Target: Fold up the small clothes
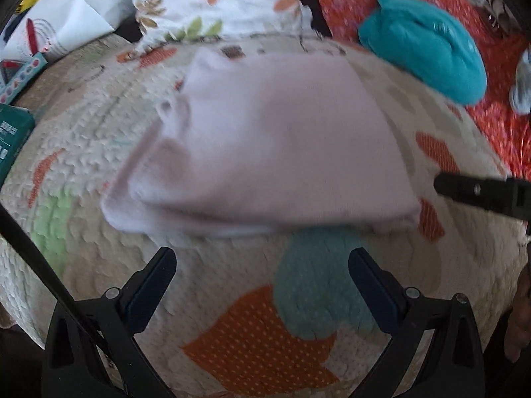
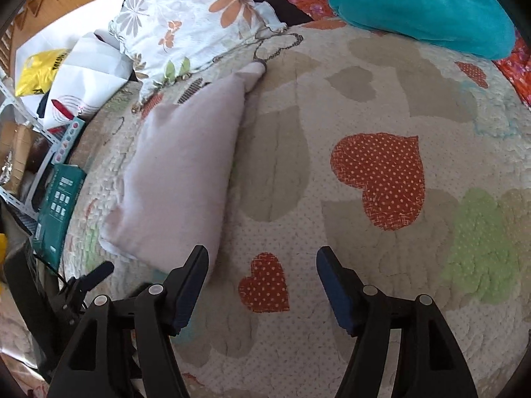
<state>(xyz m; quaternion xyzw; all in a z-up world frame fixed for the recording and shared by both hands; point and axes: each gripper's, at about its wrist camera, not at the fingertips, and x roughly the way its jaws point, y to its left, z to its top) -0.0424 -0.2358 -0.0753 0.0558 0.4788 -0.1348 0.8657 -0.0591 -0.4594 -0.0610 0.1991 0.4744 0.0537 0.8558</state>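
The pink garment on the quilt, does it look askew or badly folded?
Slightly. The pink garment lies folded on the quilt, but a lower layer sticks out past the top one at its near left corner, so the edges do not line up. Neither gripper holds it.

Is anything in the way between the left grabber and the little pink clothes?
Nothing visible is. The left gripper is open, with only bare quilt between its fingertips and the folded pink garment just ahead.

R gripper [image 2: 262,258] open; pink garment [image 2: 186,169] folded, left.
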